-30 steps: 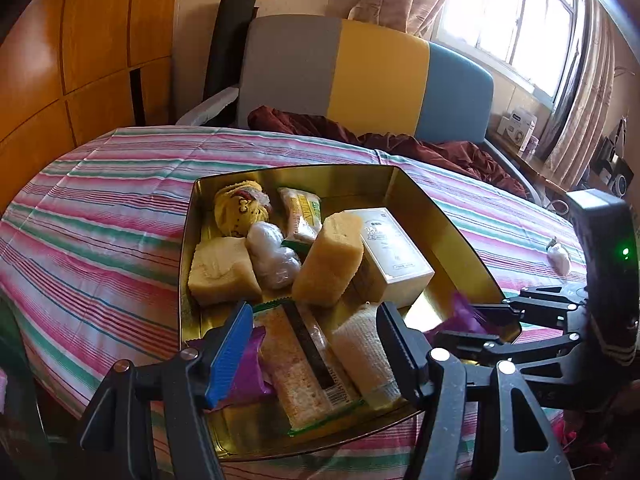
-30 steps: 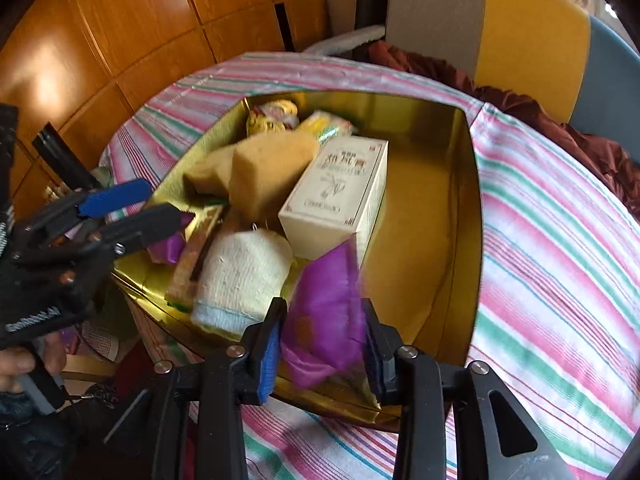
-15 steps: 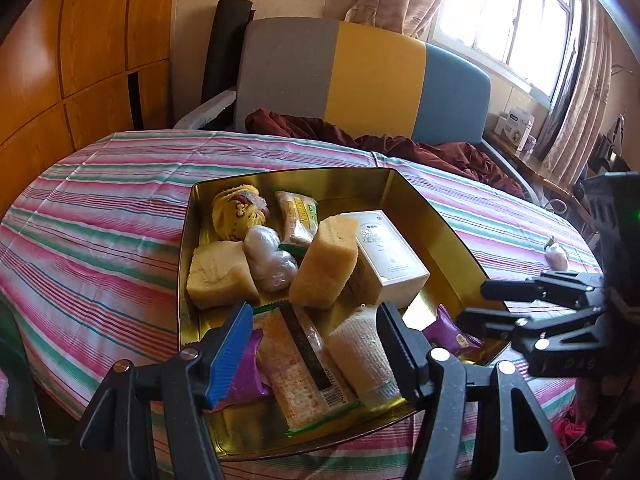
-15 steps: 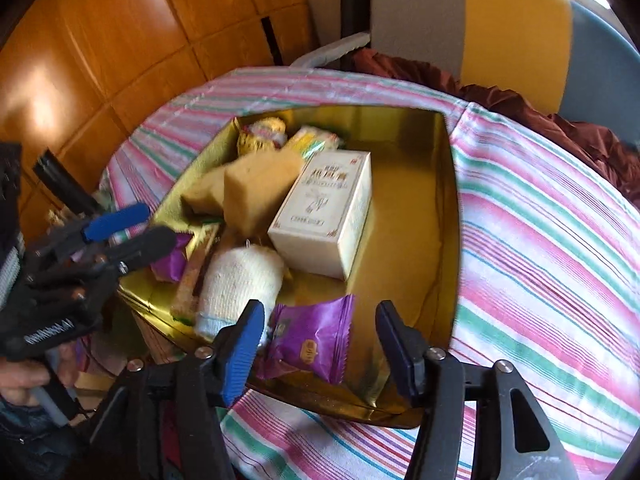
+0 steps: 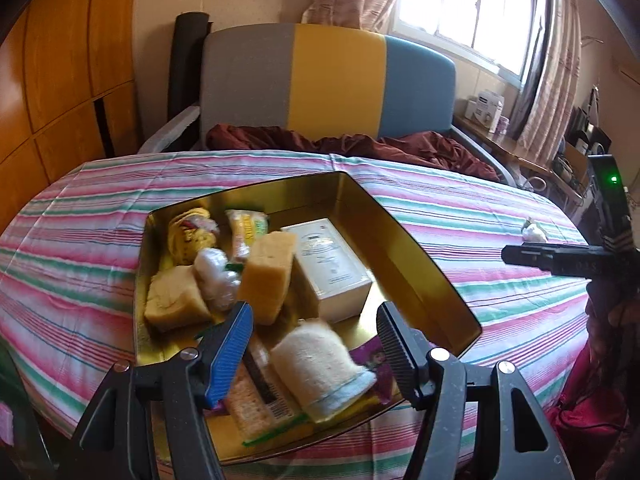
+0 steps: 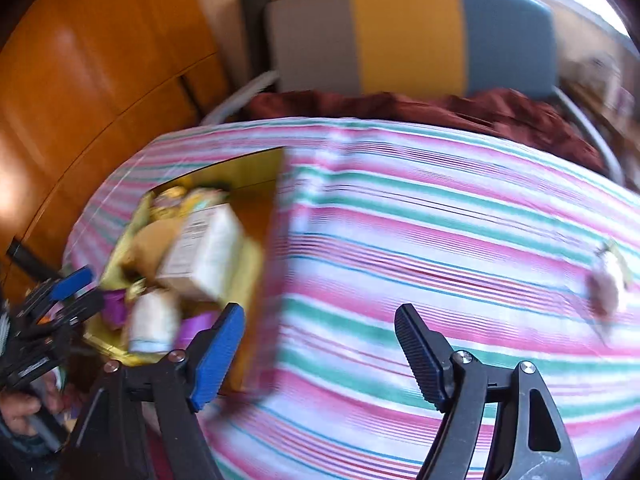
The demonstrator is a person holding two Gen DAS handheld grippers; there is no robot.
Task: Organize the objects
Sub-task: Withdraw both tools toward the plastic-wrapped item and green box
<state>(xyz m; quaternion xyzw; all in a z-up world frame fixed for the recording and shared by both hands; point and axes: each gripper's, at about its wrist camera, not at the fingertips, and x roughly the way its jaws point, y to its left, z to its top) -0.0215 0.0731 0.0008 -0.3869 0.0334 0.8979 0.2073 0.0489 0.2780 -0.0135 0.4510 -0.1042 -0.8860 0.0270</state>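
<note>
A gold tin tray (image 5: 416, 248) on the striped table holds a white box (image 5: 332, 268), yellow sponge (image 5: 268, 276), bread (image 5: 176, 300), a cream cloth roll (image 5: 320, 364), crackers (image 5: 256, 400) and a purple packet (image 5: 376, 356) at its near right corner. My left gripper (image 5: 314, 344) is open and empty above the tray's near edge. My right gripper (image 6: 320, 348) is open and empty over bare tablecloth, right of the tray (image 6: 260, 264); it shows in the left wrist view (image 5: 560, 258). A small wrapped item (image 5: 534, 232) lies far right on the table; it also appears blurred in the right wrist view (image 6: 606, 284).
A grey, yellow and blue chair (image 5: 328, 84) with dark red cloth (image 5: 352, 148) stands behind the table. Wood panelling (image 5: 60, 60) is on the left. A cluttered side table (image 5: 520, 140) sits under the window at right.
My right gripper let go of the purple packet, which now lies in the tray's near right corner. It then swung right, away from the tray. My left gripper stayed open, its view shifted slightly.
</note>
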